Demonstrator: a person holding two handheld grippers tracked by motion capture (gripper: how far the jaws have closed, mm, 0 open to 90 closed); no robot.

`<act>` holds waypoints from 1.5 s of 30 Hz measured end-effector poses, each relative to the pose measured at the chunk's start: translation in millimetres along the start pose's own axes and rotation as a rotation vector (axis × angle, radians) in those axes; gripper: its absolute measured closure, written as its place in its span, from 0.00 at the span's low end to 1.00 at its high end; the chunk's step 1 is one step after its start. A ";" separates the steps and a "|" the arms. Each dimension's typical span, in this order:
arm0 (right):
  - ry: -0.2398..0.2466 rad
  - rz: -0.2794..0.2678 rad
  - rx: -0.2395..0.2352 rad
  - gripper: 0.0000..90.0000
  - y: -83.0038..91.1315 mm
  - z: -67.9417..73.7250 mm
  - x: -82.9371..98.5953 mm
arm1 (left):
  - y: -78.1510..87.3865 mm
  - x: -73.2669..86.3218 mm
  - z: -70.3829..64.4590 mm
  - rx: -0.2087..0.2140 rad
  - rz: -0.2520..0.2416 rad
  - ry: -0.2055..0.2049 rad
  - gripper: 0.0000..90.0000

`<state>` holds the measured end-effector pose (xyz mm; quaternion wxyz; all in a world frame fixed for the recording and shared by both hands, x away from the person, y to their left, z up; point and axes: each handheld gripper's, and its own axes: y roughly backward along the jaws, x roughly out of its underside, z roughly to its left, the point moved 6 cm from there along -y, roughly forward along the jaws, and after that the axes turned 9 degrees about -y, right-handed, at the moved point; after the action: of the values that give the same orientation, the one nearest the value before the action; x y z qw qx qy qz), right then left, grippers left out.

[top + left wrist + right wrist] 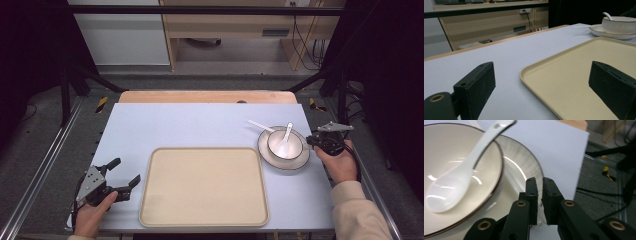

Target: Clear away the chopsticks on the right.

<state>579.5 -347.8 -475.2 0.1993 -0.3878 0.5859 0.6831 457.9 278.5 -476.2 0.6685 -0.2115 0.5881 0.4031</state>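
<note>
- On the table (pixel 200 125), a pale sheet covers almost the whole top; I see a strip of bare wood along the far edge and dark floor past the side edges.
- The beige tray (pixel 204 186) lies near the front edge, its raised rim just short of the sheet's front border. I have open sheet behind it and on its left.
- The plate (pixel 296 162) sits just off the tray's far right corner, close to the sheet's right edge, so room on that side is tight.
- The bowl (pixel 285 142) stands on the plate, a dark line round its rim.
- A white spoon (pixel 286 135) rests in the bowl with its handle leaning over the far rim.
- A thin white stick (pixel 261 126) lies from the plate's far left rim out onto the sheet; I cannot tell what it is.
- My right gripper (pixel 539 186) sits at the plate's right rim, jaws drawn nearly together with a thin gap. In the right gripper view the rim runs into that gap, so I take it as clenched on the plate.
- My left gripper (pixel 125 172) is at the front left corner, jaws spread wide and holding nothing. In the left gripper view one jaw is over bare sheet, the other over the tray's near corner.
</note>
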 end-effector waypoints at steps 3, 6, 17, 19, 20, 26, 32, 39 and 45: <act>0.026 0.015 -0.020 0.90 -3.6 2.2 0.7 | -0.2 -0.3 -0.8 0.001 0.001 -0.002 0.07; 0.017 0.029 -0.032 0.88 -8.5 1.9 1.4 | -0.1 0.3 -0.1 -0.001 0.003 -0.001 0.07; 0.023 0.046 -0.034 0.88 -16.8 -3.5 0.1 | 0.2 1.2 0.6 -0.003 0.006 0.003 0.07; 0.026 0.043 -0.041 0.87 -18.3 -3.7 -0.4 | 0.1 1.2 0.4 -0.002 0.007 0.003 0.07; 0.031 0.049 -0.042 0.87 -19.2 -4.1 -0.5 | 0.1 1.2 0.4 -0.002 0.007 0.003 0.07; 0.050 0.071 -0.047 0.87 -25.7 -4.3 -2.6 | 1.1 0.6 0.9 -0.007 0.004 0.005 0.07; 0.061 0.070 -0.055 0.92 -27.8 -5.2 -2.2 | 1.1 0.9 1.0 -0.008 0.005 0.007 0.07; 0.090 0.067 -0.042 0.93 -25.7 -5.2 -2.3 | 1.7 0.7 1.8 -0.014 0.004 0.009 0.08; 0.062 0.017 -0.029 0.93 -16.2 -5.8 -9.0 | 2.1 0.6 2.6 -0.018 0.003 0.011 0.08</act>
<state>598.6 -347.9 -478.9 0.1695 -0.4068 0.5851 0.6808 457.8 281.9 -475.9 0.6626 -0.2189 0.5885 0.4082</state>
